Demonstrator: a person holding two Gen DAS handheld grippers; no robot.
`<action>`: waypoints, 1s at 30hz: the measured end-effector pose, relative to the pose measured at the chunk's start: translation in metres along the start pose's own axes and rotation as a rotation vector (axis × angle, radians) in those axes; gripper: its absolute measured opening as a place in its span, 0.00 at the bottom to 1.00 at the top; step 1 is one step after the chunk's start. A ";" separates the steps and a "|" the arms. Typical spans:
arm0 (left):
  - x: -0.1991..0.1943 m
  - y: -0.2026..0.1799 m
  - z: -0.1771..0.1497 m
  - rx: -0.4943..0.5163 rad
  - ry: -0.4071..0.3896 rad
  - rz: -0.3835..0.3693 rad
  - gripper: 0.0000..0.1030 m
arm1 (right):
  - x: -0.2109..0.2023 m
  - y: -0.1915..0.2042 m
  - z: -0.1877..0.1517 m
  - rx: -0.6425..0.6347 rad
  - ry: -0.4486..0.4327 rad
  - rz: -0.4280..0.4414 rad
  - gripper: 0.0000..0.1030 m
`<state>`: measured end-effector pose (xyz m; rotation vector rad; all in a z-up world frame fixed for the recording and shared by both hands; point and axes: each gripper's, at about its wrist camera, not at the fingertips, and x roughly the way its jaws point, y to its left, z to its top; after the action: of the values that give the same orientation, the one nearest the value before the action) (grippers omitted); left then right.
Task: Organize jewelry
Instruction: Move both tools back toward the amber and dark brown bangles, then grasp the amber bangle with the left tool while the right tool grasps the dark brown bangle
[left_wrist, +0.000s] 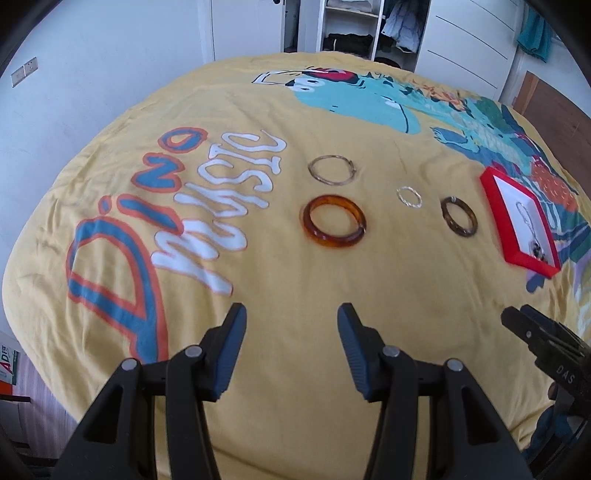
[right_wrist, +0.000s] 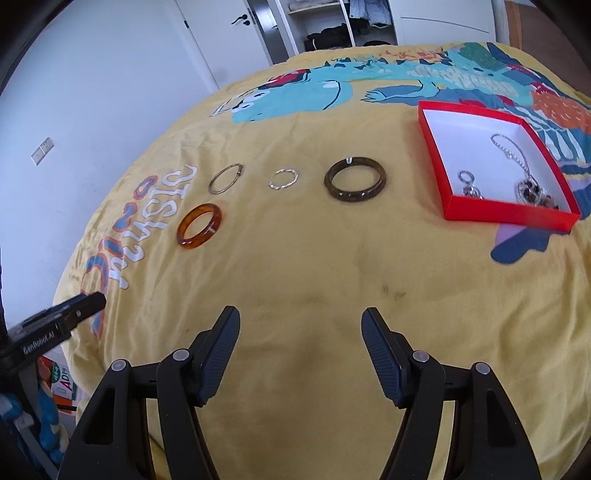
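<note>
Four bangles lie on a yellow printed bedspread (left_wrist: 295, 288): an amber bangle (left_wrist: 334, 221) (right_wrist: 200, 226), a thin gold hoop (left_wrist: 332, 169) (right_wrist: 226, 178), a small twisted silver ring (left_wrist: 409, 196) (right_wrist: 283, 179) and a dark brown bangle (left_wrist: 459, 216) (right_wrist: 355, 179). A red box (left_wrist: 491, 199) (right_wrist: 436, 151) with a white inside holds a silver chain and beaded pieces. My left gripper (left_wrist: 291, 317) hovers open short of the amber bangle. My right gripper (right_wrist: 301, 321) is open and empty, short of the dark bangle; its tip (left_wrist: 517, 321) shows at the left view's right edge.
The bedspread carries a dinosaur print and large lettering (left_wrist: 207, 206). Behind the bed stand a white wall, a door (right_wrist: 221, 40) and an open wardrobe (left_wrist: 351, 29) with clothes. Boxes (right_wrist: 62, 384) sit on the floor at the bed's left edge.
</note>
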<state>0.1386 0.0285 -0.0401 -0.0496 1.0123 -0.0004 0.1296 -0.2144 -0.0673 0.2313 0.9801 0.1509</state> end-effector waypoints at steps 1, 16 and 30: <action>0.005 0.000 0.006 0.000 0.001 0.001 0.48 | 0.004 -0.003 0.006 -0.002 -0.003 -0.003 0.65; 0.098 -0.011 0.080 0.034 0.019 0.050 0.48 | 0.076 -0.046 0.103 -0.006 -0.041 -0.105 0.65; 0.154 -0.001 0.079 0.007 0.106 -0.038 0.48 | 0.146 -0.059 0.134 -0.093 0.073 -0.198 0.54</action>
<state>0.2872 0.0274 -0.1293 -0.0626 1.1177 -0.0416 0.3229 -0.2546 -0.1289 0.0427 1.0597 0.0235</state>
